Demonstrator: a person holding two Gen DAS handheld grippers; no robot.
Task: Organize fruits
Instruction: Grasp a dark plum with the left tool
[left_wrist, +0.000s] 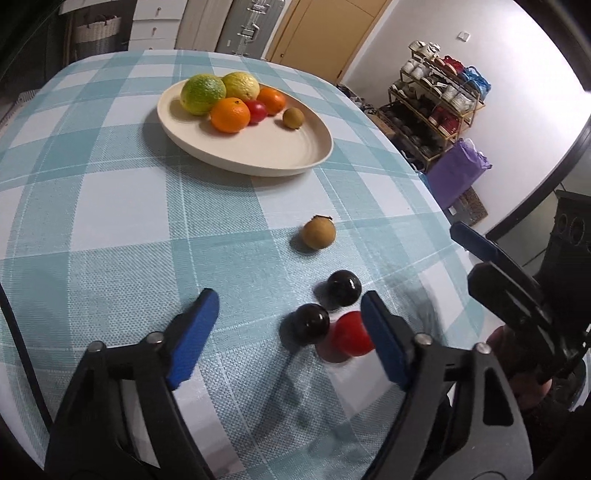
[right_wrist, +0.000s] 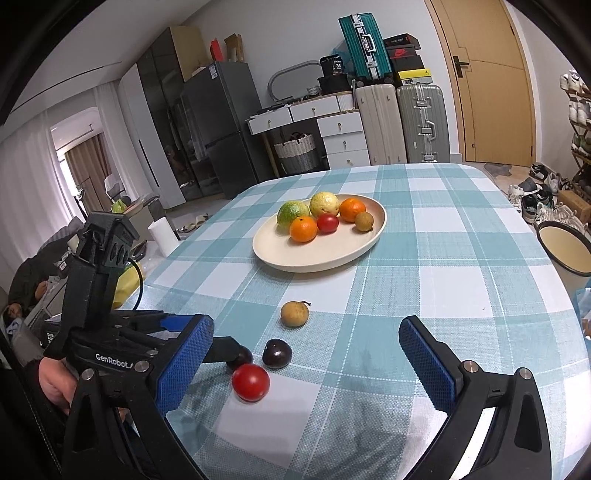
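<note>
A cream plate at mid-table holds two green-yellow citrus, two oranges, a red tomato and a small brown fruit. Loose on the checked cloth lie a brown fruit, two dark round fruits and a red tomato. My left gripper hangs low over them, jaws apart, with the nearer dark fruit between the pads and neither pad pressing it. The tomato sits partly behind its right finger. My right gripper stands open just behind the group, holding nothing.
A cream pot stands at the table's right edge. A shoe rack and a purple bag stand beyond the table's right side. A white paper roll sits off the left edge.
</note>
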